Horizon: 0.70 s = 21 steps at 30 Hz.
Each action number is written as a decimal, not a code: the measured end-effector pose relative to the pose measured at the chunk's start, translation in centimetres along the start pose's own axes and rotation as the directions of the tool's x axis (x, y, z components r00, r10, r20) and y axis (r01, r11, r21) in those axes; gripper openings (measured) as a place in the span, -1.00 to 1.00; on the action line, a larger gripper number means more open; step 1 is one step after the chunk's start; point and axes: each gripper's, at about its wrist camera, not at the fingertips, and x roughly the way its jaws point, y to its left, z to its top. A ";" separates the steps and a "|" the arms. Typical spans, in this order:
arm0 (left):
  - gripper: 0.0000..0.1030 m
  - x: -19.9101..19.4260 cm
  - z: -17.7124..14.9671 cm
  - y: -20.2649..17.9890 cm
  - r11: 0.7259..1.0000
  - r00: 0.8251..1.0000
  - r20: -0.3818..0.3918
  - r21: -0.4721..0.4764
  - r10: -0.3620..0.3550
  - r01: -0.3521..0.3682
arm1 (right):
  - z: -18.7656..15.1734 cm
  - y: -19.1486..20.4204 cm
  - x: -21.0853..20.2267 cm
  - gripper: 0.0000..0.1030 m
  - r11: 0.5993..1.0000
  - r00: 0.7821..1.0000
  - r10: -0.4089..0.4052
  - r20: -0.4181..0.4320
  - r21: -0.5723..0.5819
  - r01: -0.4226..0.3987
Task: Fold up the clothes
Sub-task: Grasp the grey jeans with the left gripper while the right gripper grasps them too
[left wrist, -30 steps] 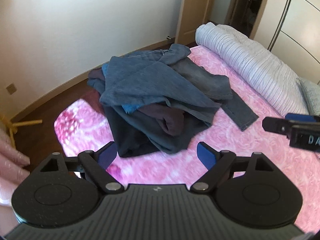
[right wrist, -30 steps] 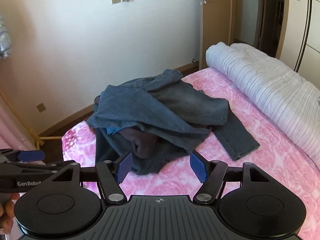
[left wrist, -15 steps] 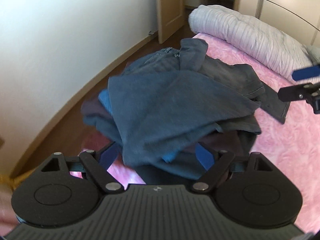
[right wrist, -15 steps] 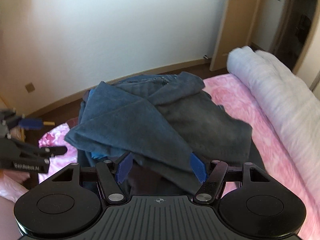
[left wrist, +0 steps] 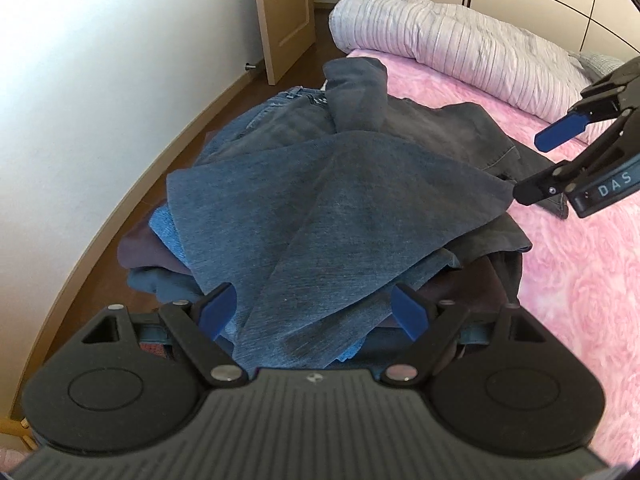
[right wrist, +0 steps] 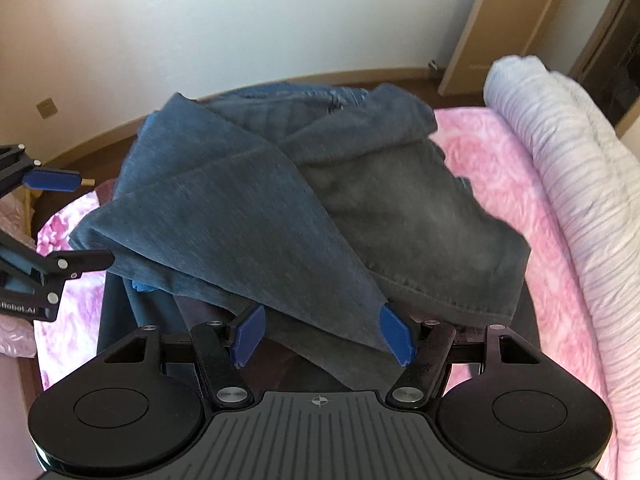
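A pile of clothes lies on the pink bed. On top is a blue-grey garment (left wrist: 320, 208), which also shows in the right wrist view (right wrist: 224, 208). Under it are dark grey jeans (left wrist: 448, 132), a dark maroon piece (left wrist: 140, 248) and a bright blue piece (left wrist: 168, 232). My left gripper (left wrist: 314, 312) is open, with the near edge of the top garment between its fingers. My right gripper (right wrist: 322, 334) is open at the garment's right corner, whose tip touches the right pad. Each gripper shows in the other's view: the right (left wrist: 536, 168), the left (right wrist: 76, 220).
A rolled white striped quilt (left wrist: 460, 40) lies along the far right of the pink bedspread (left wrist: 580, 280). The pile sits at the bed's left edge above the wooden floor (left wrist: 160, 168). A white wall and a wooden door (left wrist: 288, 12) stand beyond.
Both grippers have moved forward to the pile and now reach the top garment's near edge. Both jaws stay open.
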 end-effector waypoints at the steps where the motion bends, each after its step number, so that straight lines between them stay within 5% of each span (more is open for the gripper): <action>1: 0.57 0.1 0.0 -0.1 1.000 1.000 -0.002 0.005 0.001 -0.001 | 0.1 0.0 0.2 0.31 1.000 1.000 0.003 -0.006 0.003 -0.003; 14: 0.58 1.2 0.1 0.2 0.998 0.999 -0.029 0.060 -0.022 0.024 | 0.1 -0.4 1.8 0.31 1.000 0.999 0.005 -0.039 0.004 -0.005; 21: 0.58 2.3 -0.3 -0.3 0.981 0.999 -0.023 0.190 -0.041 0.044 | 0.2 -0.7 3.0 0.31 0.999 0.999 0.021 -0.024 -0.036 -0.022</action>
